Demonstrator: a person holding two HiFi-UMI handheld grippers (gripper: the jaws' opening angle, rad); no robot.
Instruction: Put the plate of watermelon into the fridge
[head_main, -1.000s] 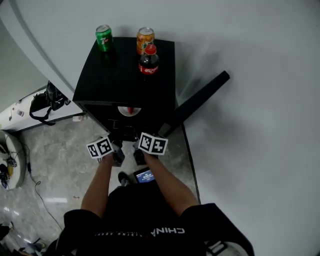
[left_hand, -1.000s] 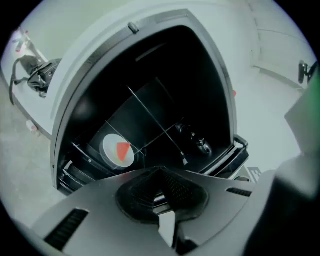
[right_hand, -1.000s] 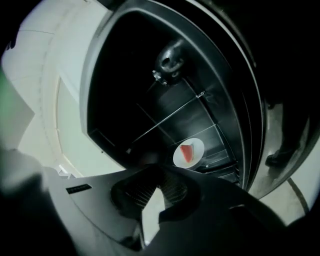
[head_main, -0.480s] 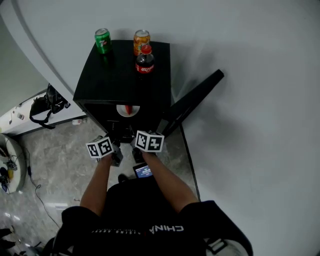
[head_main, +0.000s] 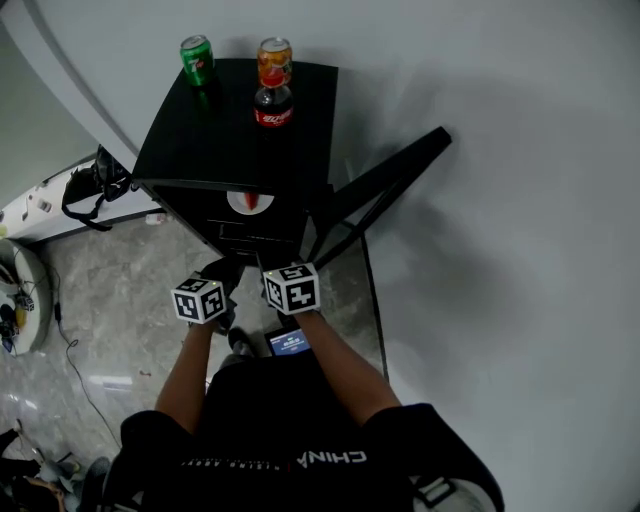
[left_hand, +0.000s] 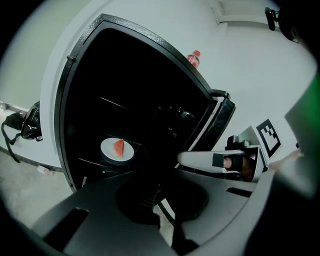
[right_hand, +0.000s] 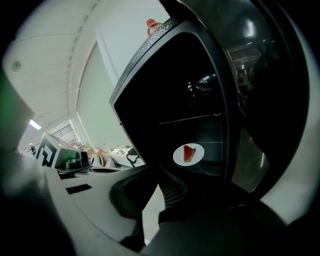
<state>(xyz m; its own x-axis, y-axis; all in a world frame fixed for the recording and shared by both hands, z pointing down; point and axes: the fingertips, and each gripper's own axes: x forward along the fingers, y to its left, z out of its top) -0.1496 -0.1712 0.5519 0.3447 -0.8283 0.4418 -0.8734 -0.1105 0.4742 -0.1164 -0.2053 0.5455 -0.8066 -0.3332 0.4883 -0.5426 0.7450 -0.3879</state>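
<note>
A small black fridge (head_main: 235, 150) stands with its door (head_main: 385, 190) swung open to the right. On a shelf inside sits a white plate (head_main: 250, 202) (left_hand: 111, 152) (right_hand: 196, 155) with a red watermelon wedge (left_hand: 119, 147) (right_hand: 188, 153). Both grippers hang side by side in front of the opening, clear of the plate. My left gripper (head_main: 222, 272) (left_hand: 162, 200) is shut and empty. My right gripper (head_main: 272, 274) (right_hand: 157, 197) is also shut with nothing in it, and its body (left_hand: 235, 161) shows in the left gripper view.
On the fridge top stand a green can (head_main: 197, 58), an orange can (head_main: 274, 62) and a cola bottle (head_main: 272, 105) (left_hand: 193, 58). A white wall runs close along the right. A black bag (head_main: 85, 195) and a cable lie on the marble floor at the left.
Both grippers have drawn back from the fridge opening and rolled, so their marker cubes now face more upward. The plate stays on its shelf.
</note>
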